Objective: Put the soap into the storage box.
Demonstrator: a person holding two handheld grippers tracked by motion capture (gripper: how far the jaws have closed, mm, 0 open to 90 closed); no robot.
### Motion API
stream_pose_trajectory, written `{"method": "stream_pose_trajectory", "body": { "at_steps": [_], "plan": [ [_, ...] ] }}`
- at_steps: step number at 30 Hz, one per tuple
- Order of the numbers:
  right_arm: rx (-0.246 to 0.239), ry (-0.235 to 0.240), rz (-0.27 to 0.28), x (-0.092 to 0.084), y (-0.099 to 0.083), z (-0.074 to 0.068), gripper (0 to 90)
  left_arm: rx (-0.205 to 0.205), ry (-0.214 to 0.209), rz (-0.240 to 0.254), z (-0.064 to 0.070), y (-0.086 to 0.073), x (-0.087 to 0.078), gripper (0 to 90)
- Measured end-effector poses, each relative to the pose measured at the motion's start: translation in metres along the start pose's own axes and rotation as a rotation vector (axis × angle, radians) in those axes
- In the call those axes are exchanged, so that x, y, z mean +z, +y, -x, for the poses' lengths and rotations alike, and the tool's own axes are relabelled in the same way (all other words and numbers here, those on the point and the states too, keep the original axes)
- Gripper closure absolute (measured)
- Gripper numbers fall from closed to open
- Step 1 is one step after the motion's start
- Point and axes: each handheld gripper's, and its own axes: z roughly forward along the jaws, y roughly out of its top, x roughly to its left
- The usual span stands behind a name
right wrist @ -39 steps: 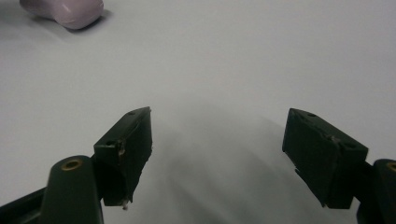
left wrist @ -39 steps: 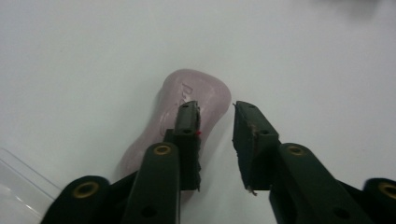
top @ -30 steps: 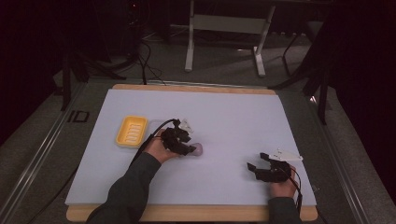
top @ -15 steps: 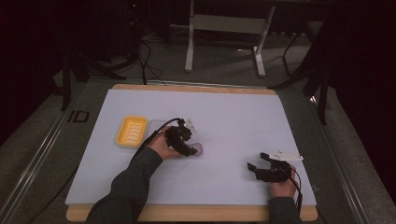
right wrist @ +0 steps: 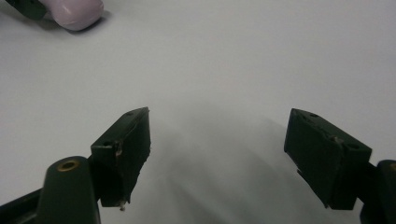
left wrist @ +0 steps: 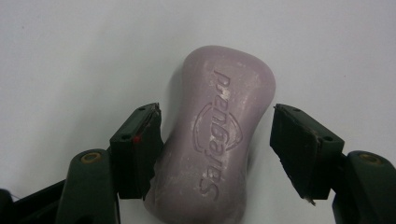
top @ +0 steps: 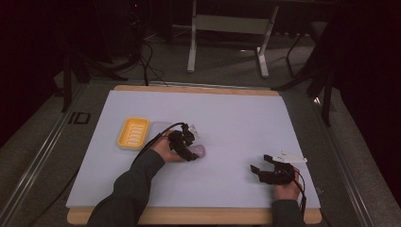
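A pale purple bar of soap point(left wrist: 215, 135) with embossed lettering lies flat on the white table sheet. My left gripper point(left wrist: 217, 140) is open astride it. Its left pad point(left wrist: 140, 149) touches the bar's side, and its right pad point(left wrist: 299, 149) stands a little off it. In the high view the soap point(top: 198, 151) sits near the table's middle, just beyond the left gripper point(top: 187, 147). My right gripper point(top: 259, 170) rests near the front right, open with nothing between its pads point(right wrist: 126, 149). The right gripper view catches the soap point(right wrist: 74, 11) at its top left corner.
A yellow ribbed soap dish point(top: 134, 132) stands left of the left hand, with a pale flat piece point(top: 159, 126) beside it. The white sheet point(top: 236, 118) covers a wooden board. Chair and stand legs point(top: 191, 47) stand on the dark floor beyond the far edge.
My left hand has edged slightly to the right, bringing its jaws around the soap. The right gripper has stayed put.
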Motion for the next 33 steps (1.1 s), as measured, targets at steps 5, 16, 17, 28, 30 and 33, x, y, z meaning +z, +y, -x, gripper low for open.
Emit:
{"method": "stream_pose_trajectory", "body": {
  "at_steps": [5,16,17,28,30,33],
  "plan": [
    [0.0,0.0,0.0,0.0,0.0,0.0,22.3,0.008,0.002,-0.02,-0.001,-0.001,0.001,37.3],
    [0.001,0.0,-0.002,0.0,0.0,0.0,22.2,-0.001,-0.005,-0.091,0.0,0.007,0.004,43.4],
    [0.0,0.0,-0.001,0.0,0.0,0.0,22.2,0.001,-0.003,-0.102,0.0,0.009,0.005,43.3],
    [0.004,0.003,-0.002,0.0,0.0,0.0,22.1,0.018,-0.014,-0.173,0.001,0.018,0.012,44.6],
    [0.004,0.002,-0.002,0.001,0.0,0.0,22.1,0.035,-0.008,-0.203,0.001,0.021,0.013,45.0],
    [0.003,0.003,-0.002,0.001,0.0,0.001,22.1,0.031,0.001,-0.205,0.002,0.022,0.013,47.0]
  ]
}}
